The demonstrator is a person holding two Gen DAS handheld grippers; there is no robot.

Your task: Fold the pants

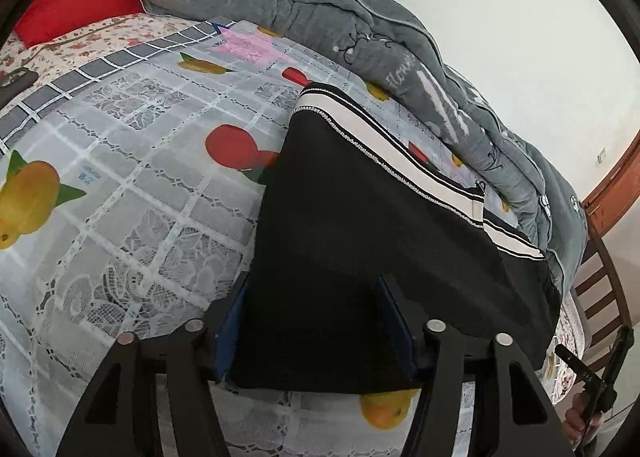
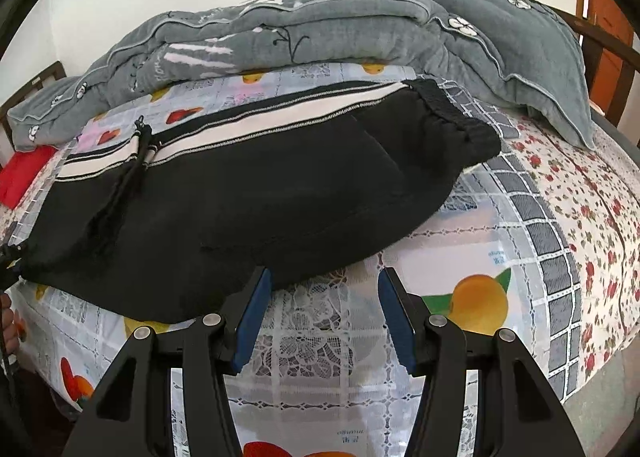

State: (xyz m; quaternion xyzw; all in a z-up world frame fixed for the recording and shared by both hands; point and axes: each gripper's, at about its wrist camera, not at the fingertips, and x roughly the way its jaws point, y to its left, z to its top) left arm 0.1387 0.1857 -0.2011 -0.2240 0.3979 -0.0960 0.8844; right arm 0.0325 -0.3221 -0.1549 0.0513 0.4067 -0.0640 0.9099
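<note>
1. Black pants [image 2: 248, 193] with white side stripe: flat on bed [image 2: 560, 193], on the fruit-print cover [image 2: 472, 241], folded lengthwise, waistband to the far right.
2. Left gripper [image 1: 316, 321]: fingers spread, straddling the near end of the pants.
3. Right gripper [image 2: 324, 313]: fingers spread, holding nothing, left finger just beside the pants' near edge.
4. Grey quilt [image 2: 320, 29]: bunched along far side.

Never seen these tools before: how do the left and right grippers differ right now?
The left gripper has black pants fabric between its jaws; the right gripper holds nothing, its jaws open over the fruit-print cover, beside the pants' edge. Both have blue pads on black arms.
</note>
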